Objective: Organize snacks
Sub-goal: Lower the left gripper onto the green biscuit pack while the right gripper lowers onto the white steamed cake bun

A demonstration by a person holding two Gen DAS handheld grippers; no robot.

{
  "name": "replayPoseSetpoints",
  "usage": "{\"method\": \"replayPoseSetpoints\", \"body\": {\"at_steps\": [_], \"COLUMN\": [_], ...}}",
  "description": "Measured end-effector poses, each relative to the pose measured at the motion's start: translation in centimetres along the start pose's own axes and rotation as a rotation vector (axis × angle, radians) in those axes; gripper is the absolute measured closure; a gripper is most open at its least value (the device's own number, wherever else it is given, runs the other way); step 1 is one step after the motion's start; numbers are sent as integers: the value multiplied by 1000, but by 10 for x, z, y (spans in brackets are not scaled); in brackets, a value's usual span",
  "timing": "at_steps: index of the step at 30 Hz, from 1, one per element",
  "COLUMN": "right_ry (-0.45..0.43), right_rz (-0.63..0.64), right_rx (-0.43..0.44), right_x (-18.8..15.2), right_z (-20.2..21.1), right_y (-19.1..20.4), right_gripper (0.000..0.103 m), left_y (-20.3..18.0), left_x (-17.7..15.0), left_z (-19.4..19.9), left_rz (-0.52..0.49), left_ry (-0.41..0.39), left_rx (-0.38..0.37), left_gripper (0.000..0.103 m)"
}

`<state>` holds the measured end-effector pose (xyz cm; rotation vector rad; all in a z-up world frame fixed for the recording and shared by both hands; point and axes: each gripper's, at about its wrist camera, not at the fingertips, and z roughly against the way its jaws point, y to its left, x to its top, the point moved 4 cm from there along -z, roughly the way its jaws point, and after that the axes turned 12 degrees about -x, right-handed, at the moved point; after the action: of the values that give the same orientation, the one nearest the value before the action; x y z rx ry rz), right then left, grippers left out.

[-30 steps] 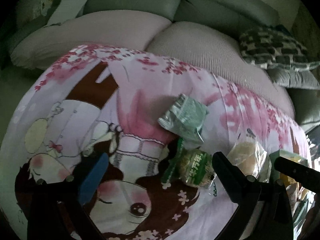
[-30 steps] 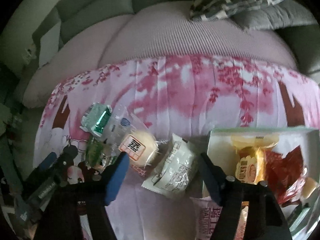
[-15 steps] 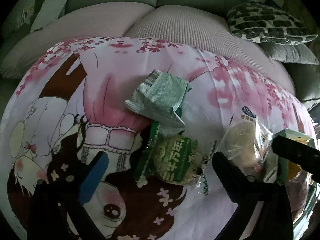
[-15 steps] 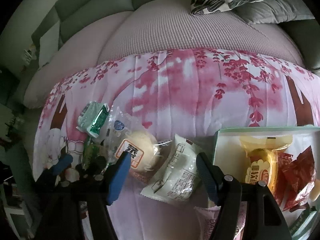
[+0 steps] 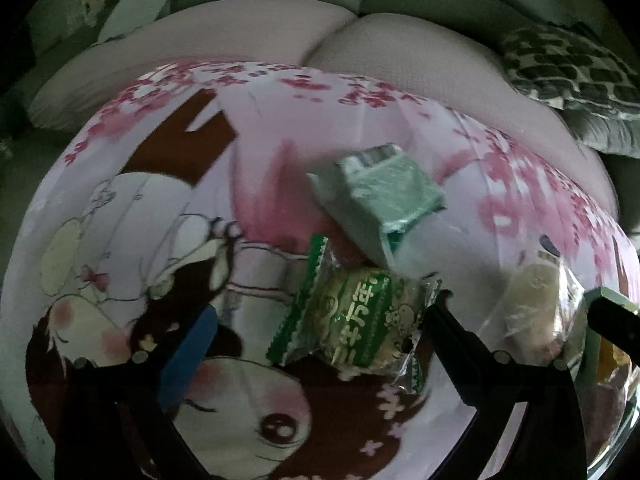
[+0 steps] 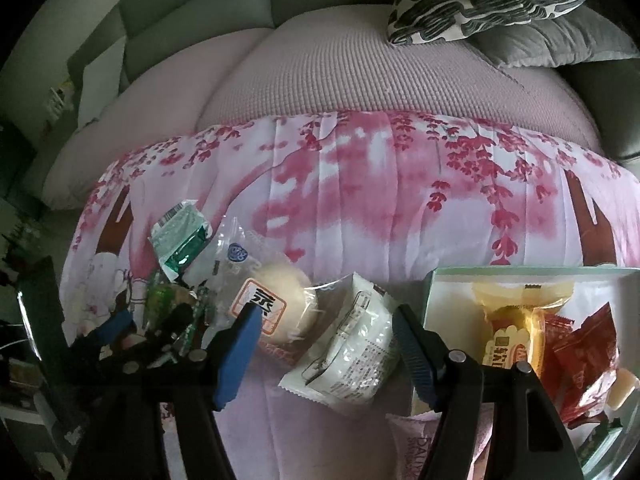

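Right tongs (image 6: 326, 344) spread over white pack (image 6: 348, 356) left of box (image 6: 430, 300), left tongs (image 5: 320, 344) spread; crinkly, light, squashy — grip mid-body.

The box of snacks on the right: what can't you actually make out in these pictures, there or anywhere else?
- Box, right wrist view: its right and lower parts are cut off by the picture's edge, and a black finger of the hand-held gripper covers its near corner.
- Green round snack, right wrist view: half hidden behind the other hand-held gripper.
- Pale green packet, left wrist view: blurred, print unreadable.
- Pink pack, right wrist view: only part of its lettering shows.
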<state>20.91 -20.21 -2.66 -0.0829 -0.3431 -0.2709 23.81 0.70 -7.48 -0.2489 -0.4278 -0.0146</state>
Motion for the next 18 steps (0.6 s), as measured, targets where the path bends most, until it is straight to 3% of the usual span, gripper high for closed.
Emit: {"method": "replayPoseSetpoints", "body": {"at_steps": [7, 14, 18], "right_ry": [-13, -12, 30], "right_rz": [7, 18, 25], "right_rx": [56, 118, 149], "right_x": [1, 12, 16], "right_z": [0, 2, -9], "right_y": [7, 20, 30], "right_gripper": [32, 32, 32], "left_y": [18, 15, 3], "left_x": [3, 11, 11], "left_z": [13, 32, 30], "left_rz": [58, 81, 28], "left_ry": [-28, -71, -72], "left_rx": [-7, -101, -116], "left_gripper": [0, 0, 0]}}
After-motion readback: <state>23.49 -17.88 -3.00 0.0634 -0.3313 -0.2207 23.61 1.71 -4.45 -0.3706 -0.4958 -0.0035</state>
